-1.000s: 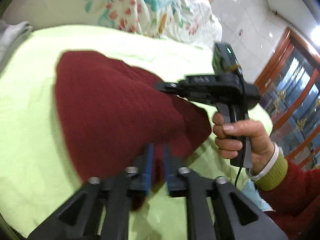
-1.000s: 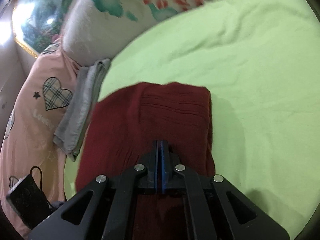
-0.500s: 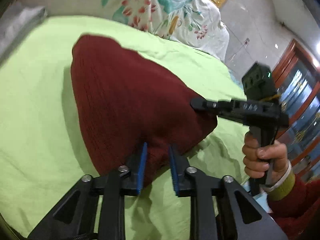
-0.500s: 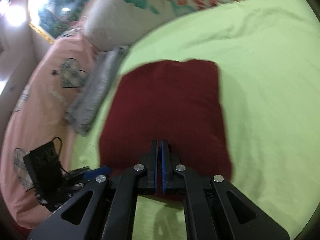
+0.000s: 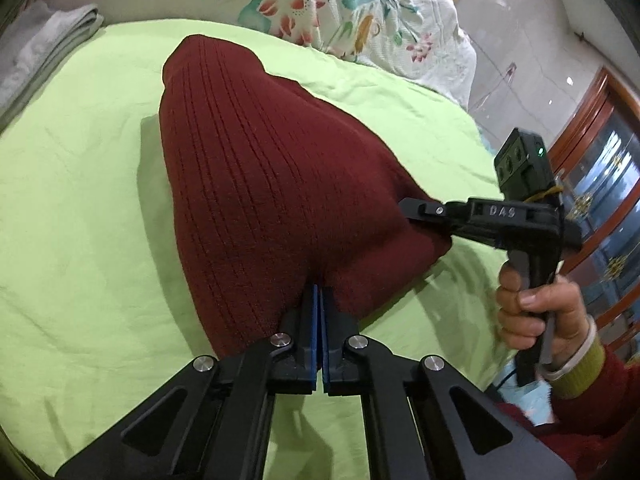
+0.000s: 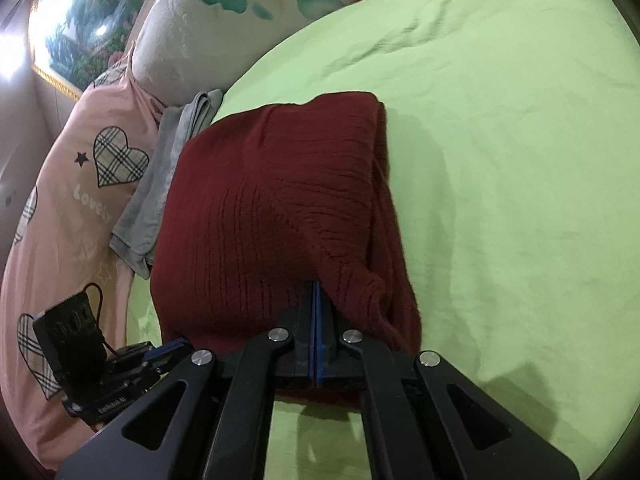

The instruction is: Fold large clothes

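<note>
A dark red ribbed knit sweater (image 5: 272, 168) lies folded on the lime-green bed sheet (image 5: 80, 208). My left gripper (image 5: 320, 292) is shut on the sweater's near edge, which is lifted off the sheet. My right gripper (image 6: 316, 288) is shut on another near edge of the sweater (image 6: 272, 208). In the left wrist view the right gripper (image 5: 416, 210) reaches in from the right and its tips are buried in the sweater's right corner. In the right wrist view the left gripper (image 6: 176, 344) shows at the lower left, at the sweater's corner.
A floral quilt (image 5: 360, 12) lies at the bed's far end. A folded grey cloth (image 6: 176, 160) lies beside the sweater, against a pink heart-print pillow (image 6: 80, 184). A wooden glass cabinet (image 5: 600, 184) stands past the bed's right edge.
My left gripper was open half a second ago and has closed on the sweater's near edge. My right gripper has stayed shut on the sweater. Both hands hold the near edge raised.
</note>
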Demonstrator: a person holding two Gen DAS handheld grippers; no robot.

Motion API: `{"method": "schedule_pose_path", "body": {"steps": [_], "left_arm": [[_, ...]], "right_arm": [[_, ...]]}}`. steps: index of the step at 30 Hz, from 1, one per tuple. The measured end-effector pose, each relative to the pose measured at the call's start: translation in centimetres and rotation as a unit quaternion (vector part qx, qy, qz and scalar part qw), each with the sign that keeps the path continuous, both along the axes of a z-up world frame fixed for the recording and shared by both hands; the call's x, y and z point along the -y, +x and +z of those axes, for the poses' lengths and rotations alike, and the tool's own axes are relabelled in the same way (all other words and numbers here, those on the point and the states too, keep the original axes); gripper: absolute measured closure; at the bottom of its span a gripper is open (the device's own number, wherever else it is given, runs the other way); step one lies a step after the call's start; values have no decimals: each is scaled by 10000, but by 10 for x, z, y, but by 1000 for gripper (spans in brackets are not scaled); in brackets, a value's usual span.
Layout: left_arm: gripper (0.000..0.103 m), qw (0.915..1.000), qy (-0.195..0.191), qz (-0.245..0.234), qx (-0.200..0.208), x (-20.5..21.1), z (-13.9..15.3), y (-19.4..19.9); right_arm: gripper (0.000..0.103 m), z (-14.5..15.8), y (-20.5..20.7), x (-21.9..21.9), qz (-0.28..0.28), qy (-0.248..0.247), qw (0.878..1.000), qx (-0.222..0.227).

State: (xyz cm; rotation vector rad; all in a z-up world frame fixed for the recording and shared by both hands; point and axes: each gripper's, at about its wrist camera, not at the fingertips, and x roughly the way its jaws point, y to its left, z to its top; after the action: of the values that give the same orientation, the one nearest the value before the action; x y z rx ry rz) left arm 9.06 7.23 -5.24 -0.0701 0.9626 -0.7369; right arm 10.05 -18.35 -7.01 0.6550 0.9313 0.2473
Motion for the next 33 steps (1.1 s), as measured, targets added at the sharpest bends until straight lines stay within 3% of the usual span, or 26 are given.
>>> {"method": "schedule_pose_path", "body": {"steps": [6, 9, 11, 15, 19, 23, 25, 27, 33], "left_arm": [[102, 9992, 311, 221, 74, 6, 4, -4], [102, 9993, 62, 313, 177, -2, 26, -11], [94, 9978, -116, 489, 422, -11, 45, -12], [88, 9927, -417, 989, 546, -27, 66, 10], [88, 9905, -328, 1266, 423, -23, 59, 44], [89, 9940, -160, 1083, 38, -2, 36, 67], [89, 9951, -58, 988, 31, 8, 30, 69], [89, 9959, 39, 906, 21, 19, 27, 71], [87, 9934, 507, 1014, 182, 33, 30, 68]], "right_arm": [[100, 8, -1, -7, -13, -9, 10000, 5], [100, 29, -1, -8, 83, -126, 9996, 240], [98, 44, 2, -5, -22, -172, 9989, 430], [88, 57, 28, 1, -143, -232, 9984, 501], [85, 58, 65, -15, 4, -198, 9987, 474], [80, 37, 88, -19, -206, -613, 9979, 76], [80, 16, 89, -6, -459, -595, 9970, -168], [81, 5, 83, 6, -556, -267, 9980, -101], [80, 15, 73, 10, -557, -327, 9979, -78]]}}
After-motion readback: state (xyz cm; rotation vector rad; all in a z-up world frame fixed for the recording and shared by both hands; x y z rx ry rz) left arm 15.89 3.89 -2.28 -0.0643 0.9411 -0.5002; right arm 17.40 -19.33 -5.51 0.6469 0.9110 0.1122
